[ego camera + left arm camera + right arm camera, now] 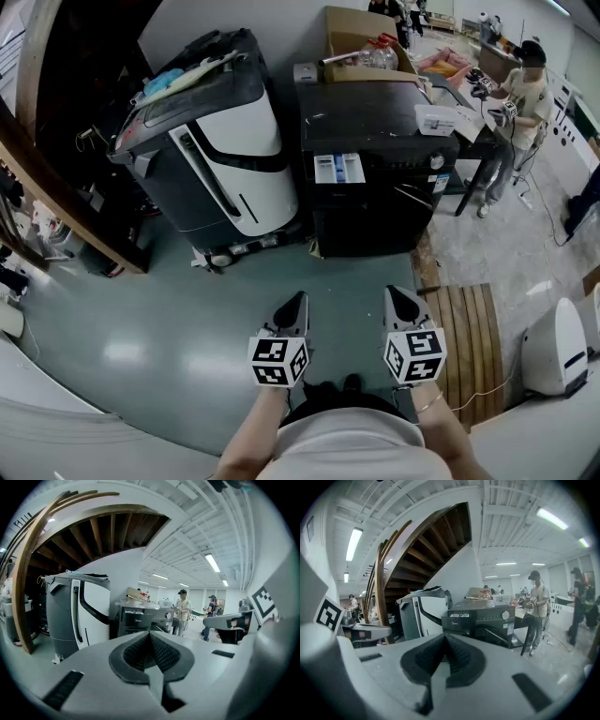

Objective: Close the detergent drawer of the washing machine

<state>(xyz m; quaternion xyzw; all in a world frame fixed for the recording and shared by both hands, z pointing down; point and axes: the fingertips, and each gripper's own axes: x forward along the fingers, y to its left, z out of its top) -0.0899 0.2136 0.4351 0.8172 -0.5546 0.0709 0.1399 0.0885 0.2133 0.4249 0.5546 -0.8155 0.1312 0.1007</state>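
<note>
The black washing machine (375, 178) stands against the far wall, well ahead of both grippers. Its detergent drawer (337, 169) sticks out at the top left of its front, showing pale compartments. My left gripper (294, 302) and right gripper (399, 296) hover side by side over the green floor, near my body and far short of the machine. Both are shut with nothing between the pads. The left gripper view shows the machine (140, 618) beyond the closed jaw tips (151, 634). In the right gripper view the machine (483, 620) and its drawer (459, 615) lie past the closed tips (445, 637).
A grey and white appliance (216, 141) stands left of the washing machine. A cardboard box (361, 42) sits on the machine's top. A person (520, 103) stands at a table to the right. A wooden slat mat (469, 347) and a white device (558, 347) lie right of me.
</note>
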